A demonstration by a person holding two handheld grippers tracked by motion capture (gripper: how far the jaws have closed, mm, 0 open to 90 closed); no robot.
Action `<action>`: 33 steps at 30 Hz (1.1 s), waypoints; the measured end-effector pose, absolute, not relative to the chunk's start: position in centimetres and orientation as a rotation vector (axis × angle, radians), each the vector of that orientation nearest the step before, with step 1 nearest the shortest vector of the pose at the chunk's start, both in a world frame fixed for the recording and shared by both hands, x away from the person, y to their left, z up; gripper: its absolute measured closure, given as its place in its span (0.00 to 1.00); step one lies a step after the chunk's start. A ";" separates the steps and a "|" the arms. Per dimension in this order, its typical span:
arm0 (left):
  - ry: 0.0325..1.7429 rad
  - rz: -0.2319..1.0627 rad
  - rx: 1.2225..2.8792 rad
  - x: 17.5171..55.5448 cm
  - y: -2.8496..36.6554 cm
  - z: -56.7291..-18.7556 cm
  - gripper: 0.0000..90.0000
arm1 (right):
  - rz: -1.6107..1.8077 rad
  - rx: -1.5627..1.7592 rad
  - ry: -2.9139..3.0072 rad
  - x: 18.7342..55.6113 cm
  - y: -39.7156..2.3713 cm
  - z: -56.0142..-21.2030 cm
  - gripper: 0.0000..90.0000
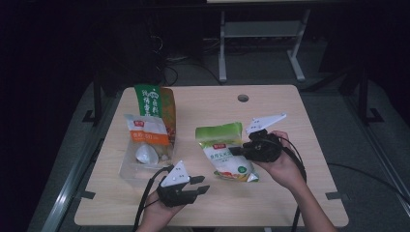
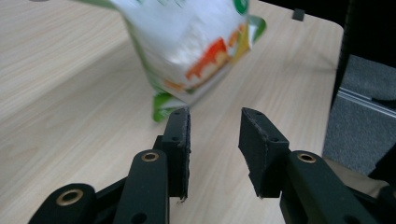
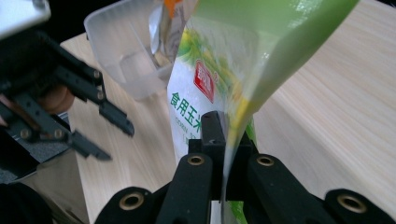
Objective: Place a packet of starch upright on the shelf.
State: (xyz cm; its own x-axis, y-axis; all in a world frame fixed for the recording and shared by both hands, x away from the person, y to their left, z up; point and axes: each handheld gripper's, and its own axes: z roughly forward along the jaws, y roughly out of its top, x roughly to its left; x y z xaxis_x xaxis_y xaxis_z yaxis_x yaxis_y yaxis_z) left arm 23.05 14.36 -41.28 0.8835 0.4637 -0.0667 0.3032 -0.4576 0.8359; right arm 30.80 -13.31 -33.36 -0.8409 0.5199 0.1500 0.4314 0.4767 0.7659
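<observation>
Black jaws of the right claw (image 3: 223, 140) are pinched tight on the side edge of the green-and-white bag (image 3: 219, 70), held just above the desk (image 1: 290, 125); left claw (image 2: 215, 140) sits half open and empty, bag's bottom corner just ahead of it, probably slightly left; bag's long axis runs away from the person.

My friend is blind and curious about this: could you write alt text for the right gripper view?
The right gripper pinches the edge of a green and white pouch between its shut black jaws above a wooden table. At left, the left gripper is open, in front of a clear plastic tub.
</observation>
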 end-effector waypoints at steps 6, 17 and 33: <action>0.530 0.218 2.108 22.1 14.6 -41.5 0.67 | 1.335 0.823 2.620 31.2 -12.1 -31.9 1.00; 0.501 0.218 2.125 20.8 14.9 -42.1 0.61 | 1.358 0.776 2.641 31.8 -9.4 -29.8 1.00; 0.457 0.200 2.122 19.6 14.7 -42.7 0.56 | 1.389 0.664 2.681 33.0 -5.2 -27.7 1.00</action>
State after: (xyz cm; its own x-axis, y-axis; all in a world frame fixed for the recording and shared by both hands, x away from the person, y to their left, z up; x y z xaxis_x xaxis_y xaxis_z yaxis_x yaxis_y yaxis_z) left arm 19.55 14.71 -42.66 0.9176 0.3964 -0.0315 0.2457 -0.5028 0.8288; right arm 32.99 -5.23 -27.66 -0.9065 0.3947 0.1496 0.3499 0.5044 0.7894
